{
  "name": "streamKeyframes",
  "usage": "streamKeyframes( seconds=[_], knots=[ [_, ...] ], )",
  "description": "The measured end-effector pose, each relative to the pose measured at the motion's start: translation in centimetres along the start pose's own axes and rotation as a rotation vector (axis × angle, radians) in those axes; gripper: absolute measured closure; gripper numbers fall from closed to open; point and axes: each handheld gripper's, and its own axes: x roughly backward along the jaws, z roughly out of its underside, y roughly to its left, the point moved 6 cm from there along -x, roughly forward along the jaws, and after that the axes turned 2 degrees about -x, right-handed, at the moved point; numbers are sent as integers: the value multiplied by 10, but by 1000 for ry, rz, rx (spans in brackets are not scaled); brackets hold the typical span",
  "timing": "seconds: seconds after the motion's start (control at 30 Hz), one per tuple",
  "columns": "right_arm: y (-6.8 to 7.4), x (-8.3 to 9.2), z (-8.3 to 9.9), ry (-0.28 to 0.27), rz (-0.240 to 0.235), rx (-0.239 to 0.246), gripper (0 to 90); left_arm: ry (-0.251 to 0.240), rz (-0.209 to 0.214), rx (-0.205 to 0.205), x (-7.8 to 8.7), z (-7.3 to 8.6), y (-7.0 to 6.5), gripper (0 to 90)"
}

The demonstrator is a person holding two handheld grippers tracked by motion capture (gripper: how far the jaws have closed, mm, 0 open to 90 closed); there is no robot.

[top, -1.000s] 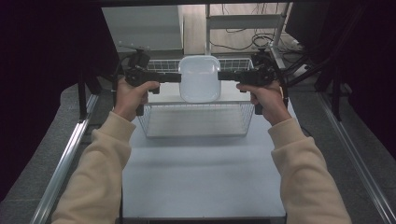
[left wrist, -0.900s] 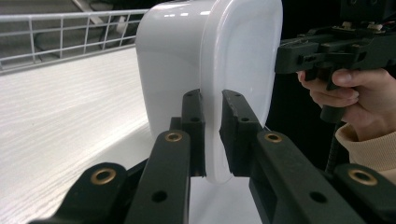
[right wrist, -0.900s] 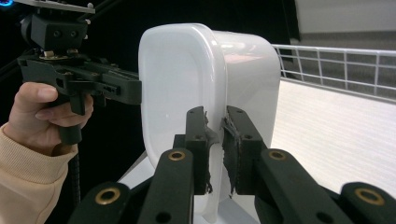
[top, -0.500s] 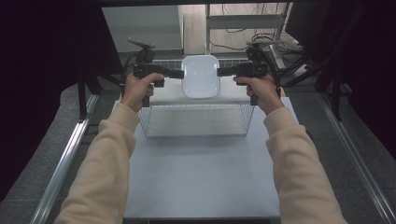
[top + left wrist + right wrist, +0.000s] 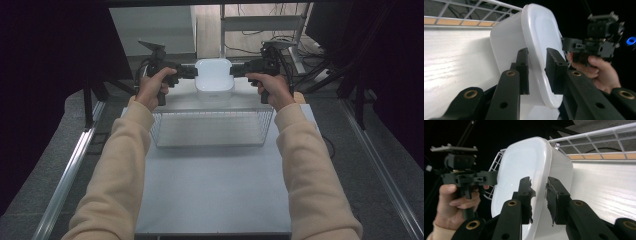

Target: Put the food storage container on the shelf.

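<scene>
**Operator:** Report the position of the white lidded container (image 5: 214, 75).

**Inspector:** It sits at the far end of the wire basket (image 5: 212, 127), between the two grippers. Compared with a second ago it has travelled away from the person, from over the middle of the basket to its far side, and it is lower. In the gripper views its base looks to be at or just above the white surface, close to the basket's far wall; contact cannot be confirmed.

**Operator:** State of the left gripper (image 5: 537, 72)?

**Inspector:** Its jaws straddle the lid rim on the container's left side. They have just been opening, and a visible gap stands between the right-hand pad and the lid. Judged released.

**Operator:** And the right gripper (image 5: 539, 195)?

**Inspector:** Same arrangement on the right side: rim between the jaws, jaws just been opening, a narrow gap at each pad. Judged released, though the margin is small.

**Operator:** Consequence for the work?

**Inspector:** The placing step appears to be ending. Next, both grippers likely need to back outward, left and right, without snagging the rim or tipping the container.
</scene>
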Motion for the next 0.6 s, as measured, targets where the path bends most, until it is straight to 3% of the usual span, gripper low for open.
streamKeyframes(
  seconds=[0.2,0.33,0.37,0.43,0.47,0.5,0.53,0.57,0.6],
  knots=[
    [-7,-3,-2,-8,20,-45,710,-28,19,29,-4,-2,9,762],
    [-6,-3,-1,-13,23,-45,688,-26,16,24,-5,-1,9,738],
    [-5,-4,0,-13,25,-43,535,-42,4,4,-5,-1,7,634],
    [-4,-3,0,-25,30,-38,497,-59,-8,-11,-3,-1,5,526],
    [-1,-2,-1,-46,38,-18,455,-78,-32,-33,-1,-1,3,526],
    [9,4,1,-81,57,40,368,-98,-66,-84,5,1,-4,434],
    [9,4,1,-81,57,40,368,-98,-66,-84,5,1,-4,411],
    [19,12,5,-98,55,86,325,-109,-77,-139,13,6,-12,387],
    [23,15,7,-102,50,106,312,-109,-77,-139,13,6,-12,376]
  ],
)
